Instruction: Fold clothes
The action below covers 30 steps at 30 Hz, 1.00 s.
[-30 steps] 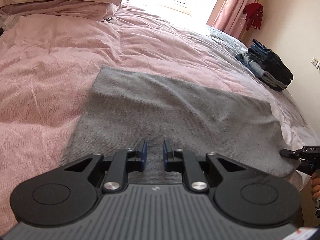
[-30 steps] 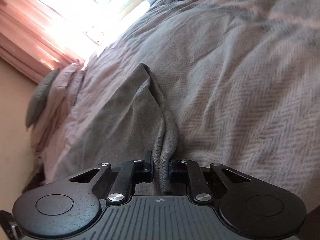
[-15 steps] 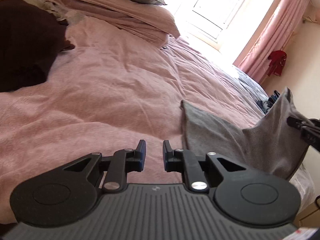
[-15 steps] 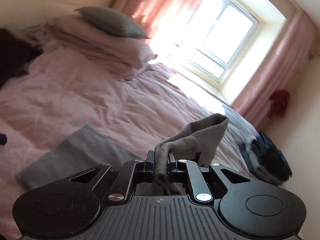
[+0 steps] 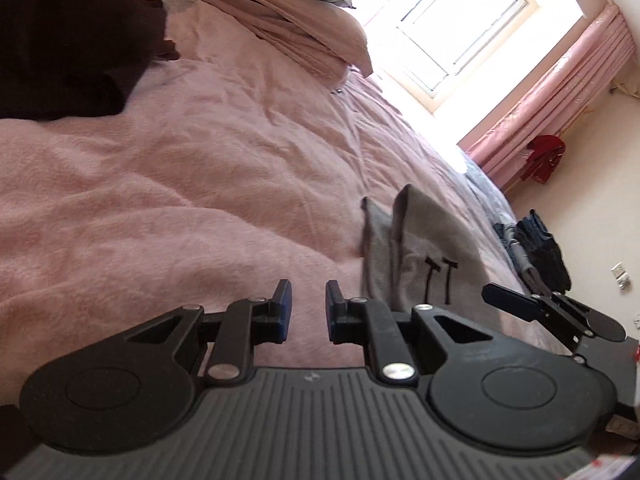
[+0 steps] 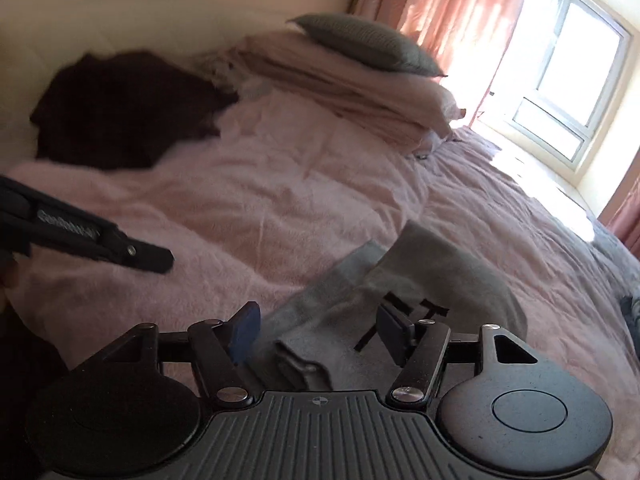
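Left wrist view first: left gripper (image 5: 307, 306) hangs over the pink bedspread (image 5: 200, 184) with its blue-padded jaws parted by a modest gap and nothing between them. Just off to its right lies the grey garment (image 5: 424, 248), folded over on itself on the bedspread, two thin dark marks showing on its upper layer. One black finger of the right gripper (image 5: 505, 297) pokes in at the right edge, above the garment's near end; only that finger shows from here. Farther right, near the wall, sits a stack of dark folded clothes (image 5: 540, 252). A dark brown garment (image 5: 72, 32) is heaped at top left, pillows (image 5: 304, 20) stacked beside it, and pink curtains (image 5: 560, 92) frame the bright window (image 5: 456, 28).

Over to the right wrist view: the right gripper (image 6: 318, 330) has its jaws spread wide, released, and the grey garment (image 6: 424, 280) lies on the bedspread (image 6: 280, 184) directly under and ahead of them, its thick folded edge running between the fingers without being pinched. The left gripper (image 6: 156, 260) reaches in from the left edge, above bare bedspread, apart from the garment. The dark brown garment (image 6: 120, 108) sits at the headboard end beside the pillows (image 6: 360, 68).
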Available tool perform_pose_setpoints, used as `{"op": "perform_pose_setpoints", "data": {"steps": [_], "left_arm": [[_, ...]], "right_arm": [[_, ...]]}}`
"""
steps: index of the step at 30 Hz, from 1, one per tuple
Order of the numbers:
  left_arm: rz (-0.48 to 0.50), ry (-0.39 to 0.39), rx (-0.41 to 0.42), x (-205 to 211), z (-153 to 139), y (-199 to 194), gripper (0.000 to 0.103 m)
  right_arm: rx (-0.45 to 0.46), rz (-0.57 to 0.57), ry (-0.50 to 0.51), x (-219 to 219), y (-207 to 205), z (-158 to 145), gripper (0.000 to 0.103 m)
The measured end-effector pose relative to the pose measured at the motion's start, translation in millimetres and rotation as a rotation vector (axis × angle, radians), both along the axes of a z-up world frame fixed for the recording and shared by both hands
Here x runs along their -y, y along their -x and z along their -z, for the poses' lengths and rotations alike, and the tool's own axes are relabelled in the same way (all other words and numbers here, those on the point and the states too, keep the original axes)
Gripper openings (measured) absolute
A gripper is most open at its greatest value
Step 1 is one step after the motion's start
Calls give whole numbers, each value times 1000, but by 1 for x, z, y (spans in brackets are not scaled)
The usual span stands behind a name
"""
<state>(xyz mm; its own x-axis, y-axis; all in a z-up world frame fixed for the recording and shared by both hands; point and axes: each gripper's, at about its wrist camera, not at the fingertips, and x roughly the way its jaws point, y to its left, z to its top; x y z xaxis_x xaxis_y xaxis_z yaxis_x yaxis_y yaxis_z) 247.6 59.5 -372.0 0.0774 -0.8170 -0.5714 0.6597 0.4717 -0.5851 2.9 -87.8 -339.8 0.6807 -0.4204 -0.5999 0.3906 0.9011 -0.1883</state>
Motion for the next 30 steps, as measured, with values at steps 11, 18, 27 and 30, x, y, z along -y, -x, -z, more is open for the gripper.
{"op": "perform_pose_setpoints", "data": {"steps": [11, 18, 27, 30], "left_arm": [[219, 23, -139, 141, 11, 7, 17], [248, -65, -121, 192, 42, 5, 18], [278, 9, -168, 190, 42, 0, 2], [258, 84, -148, 175, 24, -1, 1]], "right_arm": [[197, 530, -408, 175, 75, 18, 25], [175, 531, -476, 189, 73, 47, 25], [122, 509, -413, 185, 61, 59, 25], [79, 489, -368, 177, 52, 52, 23]]}}
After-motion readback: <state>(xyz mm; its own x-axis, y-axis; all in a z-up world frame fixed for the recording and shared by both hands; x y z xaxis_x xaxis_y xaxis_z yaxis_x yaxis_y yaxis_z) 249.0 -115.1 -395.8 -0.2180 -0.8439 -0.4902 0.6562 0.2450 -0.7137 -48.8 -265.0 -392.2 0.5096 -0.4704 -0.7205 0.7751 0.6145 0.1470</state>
